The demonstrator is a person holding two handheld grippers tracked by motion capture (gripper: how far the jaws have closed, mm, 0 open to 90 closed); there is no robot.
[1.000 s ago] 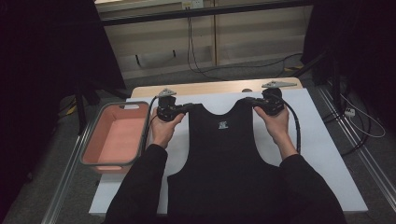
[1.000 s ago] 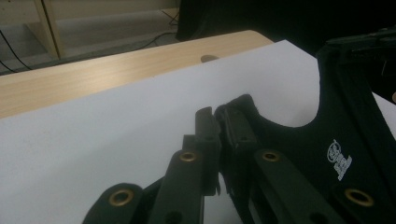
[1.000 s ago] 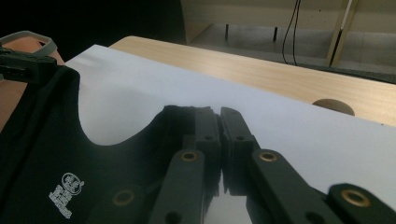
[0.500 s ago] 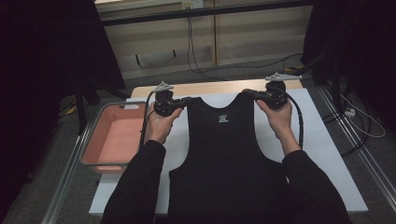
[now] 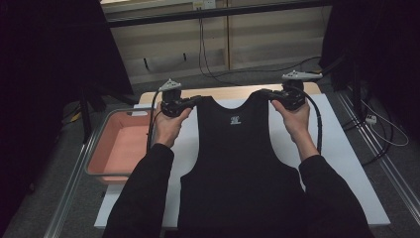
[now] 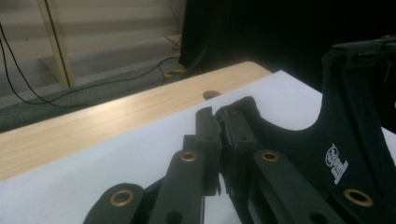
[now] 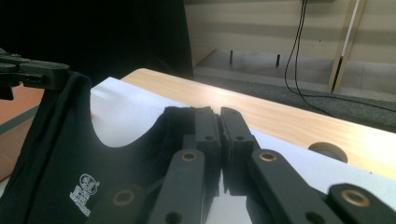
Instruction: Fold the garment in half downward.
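A black sleeveless top (image 5: 237,163) with a small white logo under its neckline hangs by its two shoulder straps over the white sheet (image 5: 341,148). My left gripper (image 5: 195,101) is shut on the left strap, and my right gripper (image 5: 266,94) is shut on the right strap. In the left gripper view the jaws (image 6: 223,119) pinch the strap's end, with the top (image 6: 299,149) stretching to the right. In the right gripper view the jaws (image 7: 219,119) clamp the other strap, and the top (image 7: 84,154) runs left. The top's lower part is hidden behind the person's forearms.
A pink tray (image 5: 119,148) in a metal frame stands left of the sheet. A bare wooden strip of table (image 5: 233,92) lies beyond the sheet, with cables on the floor behind it. Dark curtains close in both sides.
Both hands have risen and moved away from the person, lifting the top's shoulders off the sheet. The jaws stay clamped on the straps.
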